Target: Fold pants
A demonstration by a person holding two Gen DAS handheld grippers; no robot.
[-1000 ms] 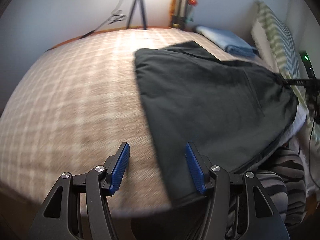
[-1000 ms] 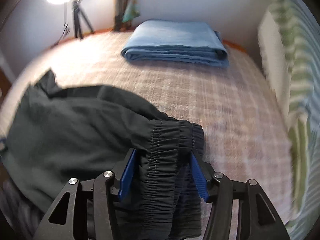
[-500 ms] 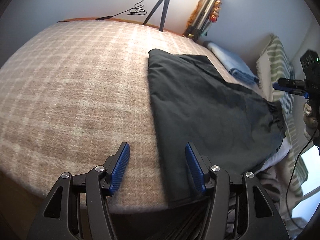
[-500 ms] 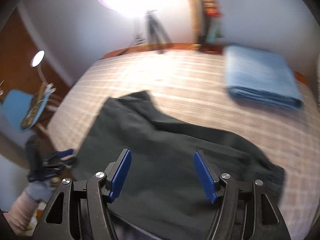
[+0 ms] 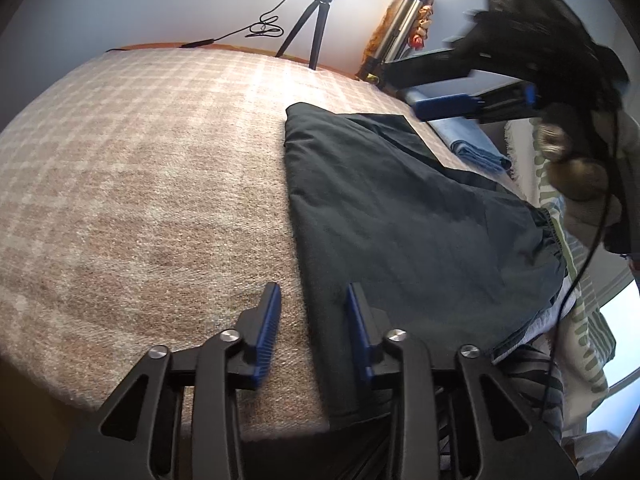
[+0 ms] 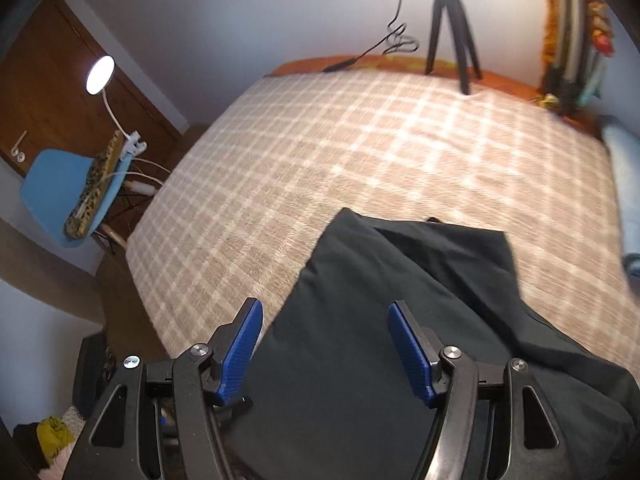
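Observation:
Dark grey-black pants lie spread on the plaid bed cover, folded over lengthwise, with the elastic waistband at the right edge. In the right wrist view the pants fill the lower middle. My left gripper is open and empty, its jaws straddling the pants' near left edge at the front of the bed. My right gripper is open and empty above the pants; it also shows raised at the top right of the left wrist view.
The beige plaid bed cover extends left and far. A folded blue blanket lies beyond the pants. A tripod with a bright lamp stands at the far edge. A blue chair and a desk lamp stand left of the bed. A striped pillow lies at the right.
My right gripper let go of the waistband, opened, rose and swung left over the pants. My left gripper's jaws narrowed somewhat and stay at the pants' near edge.

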